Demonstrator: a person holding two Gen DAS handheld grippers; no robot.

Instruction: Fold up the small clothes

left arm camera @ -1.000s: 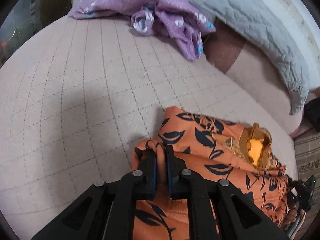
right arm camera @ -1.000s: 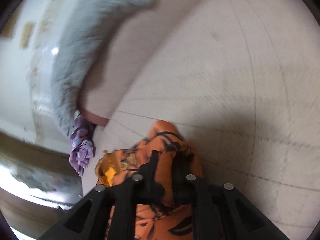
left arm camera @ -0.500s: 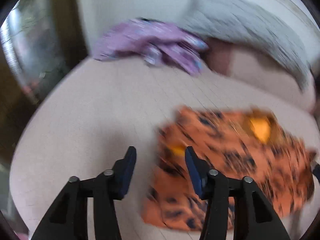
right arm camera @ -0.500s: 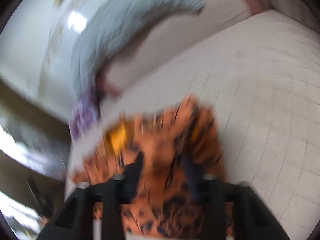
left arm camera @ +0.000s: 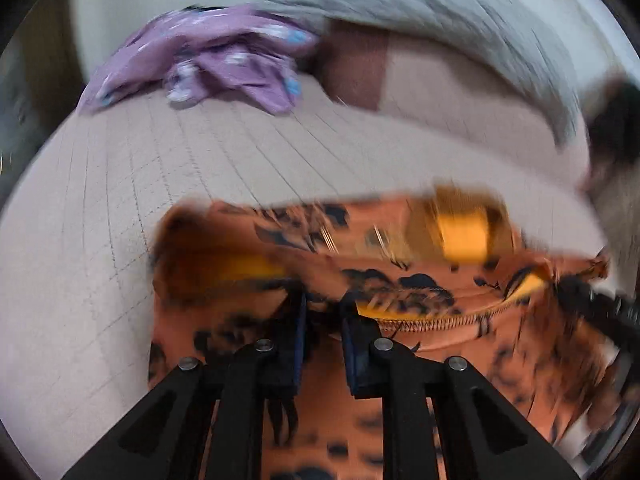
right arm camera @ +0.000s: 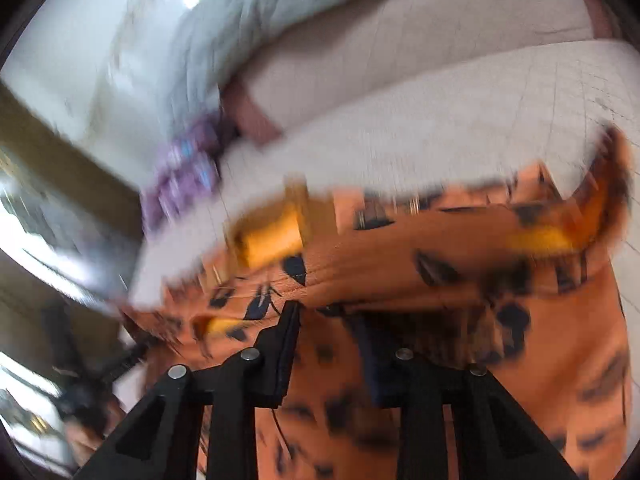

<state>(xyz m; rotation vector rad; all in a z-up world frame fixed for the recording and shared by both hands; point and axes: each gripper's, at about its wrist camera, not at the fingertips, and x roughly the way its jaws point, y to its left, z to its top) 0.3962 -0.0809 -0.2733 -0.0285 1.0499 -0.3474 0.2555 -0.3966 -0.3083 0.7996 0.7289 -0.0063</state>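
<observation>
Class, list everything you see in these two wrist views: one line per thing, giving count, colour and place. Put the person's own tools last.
Printed garment: one, orange with dark leaf print and yellow lining, spread on the near part of the bed.
Crumpled garment: one, purple with pale and blue spots, at the bed's far edge.
Quilted blanket: one, grey, draped along the far side by the wall.
Bed cover: one, beige with stitched grid lines, under everything.
Left hand-held gripper: one, black with blue pads, jaws narrow over the orange cloth.
Right hand-held gripper: one, black, jaws partly apart over the same cloth.
</observation>
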